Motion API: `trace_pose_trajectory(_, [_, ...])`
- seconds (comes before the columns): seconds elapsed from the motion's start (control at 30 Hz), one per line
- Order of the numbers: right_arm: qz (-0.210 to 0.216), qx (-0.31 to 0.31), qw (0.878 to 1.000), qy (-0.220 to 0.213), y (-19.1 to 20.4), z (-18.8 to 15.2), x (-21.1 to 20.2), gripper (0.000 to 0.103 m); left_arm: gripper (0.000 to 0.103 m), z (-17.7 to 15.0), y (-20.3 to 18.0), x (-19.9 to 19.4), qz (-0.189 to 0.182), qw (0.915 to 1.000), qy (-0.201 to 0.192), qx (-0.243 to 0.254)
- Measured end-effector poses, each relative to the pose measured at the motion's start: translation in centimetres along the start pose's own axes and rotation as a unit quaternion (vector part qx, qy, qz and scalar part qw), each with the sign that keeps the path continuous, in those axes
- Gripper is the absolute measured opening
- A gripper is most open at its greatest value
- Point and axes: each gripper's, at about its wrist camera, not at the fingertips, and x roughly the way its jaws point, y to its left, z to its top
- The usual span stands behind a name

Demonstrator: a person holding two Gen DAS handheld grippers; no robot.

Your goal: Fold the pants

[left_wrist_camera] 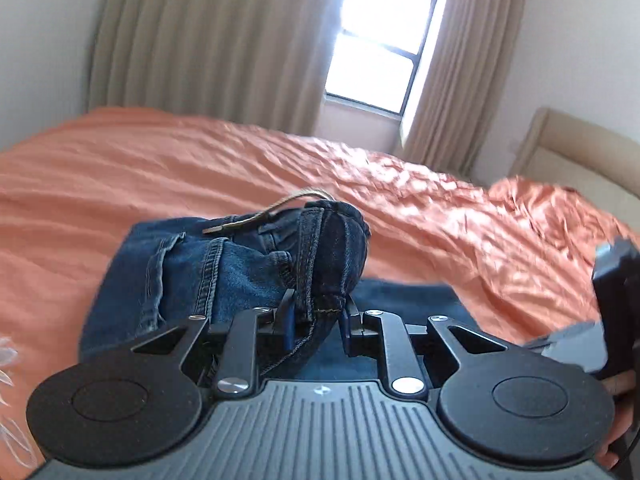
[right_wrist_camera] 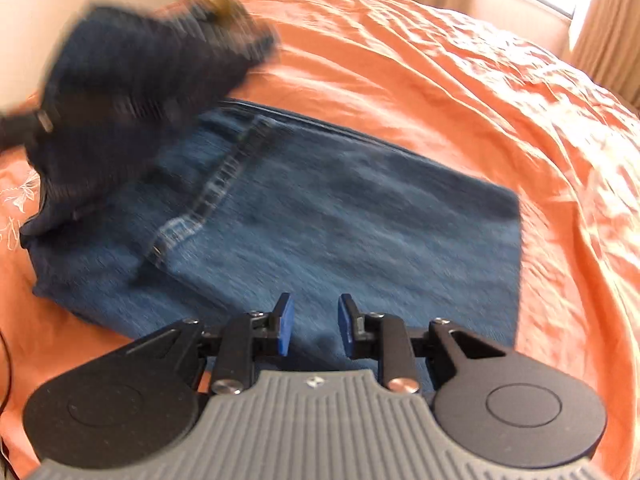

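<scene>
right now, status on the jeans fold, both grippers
Left gripper holds a bunched fold of the jeans, lifted off the bed. Right gripper open, empty, over the flat denim. Nothing in the way.

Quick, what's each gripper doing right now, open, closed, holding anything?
Left gripper: jaws around a raised fold of the jeans, not fully shut; grip uncertain.
Right gripper: open, empty, above the flat jeans on the orange bedspread.
</scene>
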Motion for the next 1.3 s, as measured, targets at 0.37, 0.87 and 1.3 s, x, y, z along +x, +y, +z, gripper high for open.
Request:
trace_pose_trajectory(0.37, [0.02,0.028,0.999,-0.005,-2.2,-3.3,-2.1,0.03,0.059,-1.7,1.6,1.2,-0.097,0.9808,0.145,-0.088])
trace_pose_trajectory(0.87, [0.143,0.128,0.98,-0.058,-1.4,1.0,-3.7,0.04,0.064,1.9,10.6,-3.1,-0.085,0.9813,0.11,-0.133])
trace_pose_trajectory(1.3, [0.252,0.313,0.915,-0.038,-6.4,5.7,6.0,0.057,0.064,3.2,16.7,0.0,-0.033,0.9808,0.115,-0.154])
